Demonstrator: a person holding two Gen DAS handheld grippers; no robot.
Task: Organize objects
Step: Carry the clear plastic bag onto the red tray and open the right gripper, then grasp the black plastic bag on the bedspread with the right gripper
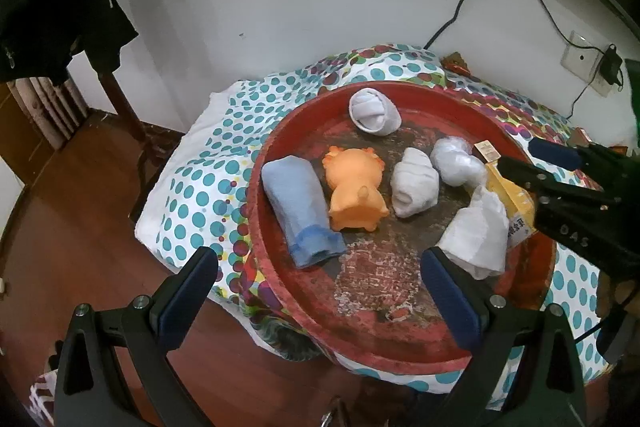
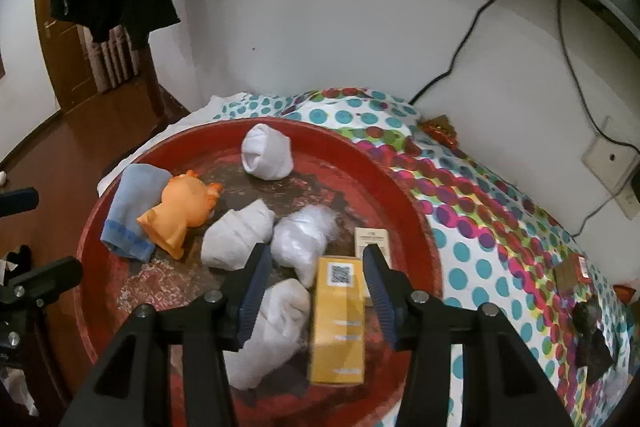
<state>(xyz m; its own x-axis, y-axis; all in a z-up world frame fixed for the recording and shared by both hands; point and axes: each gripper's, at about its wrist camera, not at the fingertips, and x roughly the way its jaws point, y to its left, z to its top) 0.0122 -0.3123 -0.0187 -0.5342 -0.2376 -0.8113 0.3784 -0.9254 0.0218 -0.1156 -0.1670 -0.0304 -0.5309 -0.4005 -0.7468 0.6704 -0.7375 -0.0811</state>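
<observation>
Your right gripper (image 2: 316, 281) stands with its jaws spread wider than the yellow box (image 2: 338, 319), which lies between them with its long axis along the fingers; neither pad looks pressed to it, so you seem to grip nothing. It sits on the red tray (image 2: 416, 211), just right of the nearest white sock roll (image 2: 272, 327). Your left gripper (image 1: 316, 291) hangs wide open and empty over the tray's near rim, farther off. The tray rests on a dotted quilt (image 2: 480, 227) by a white wall.

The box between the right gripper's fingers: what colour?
Yellow box, clearest in right wrist view.
</observation>
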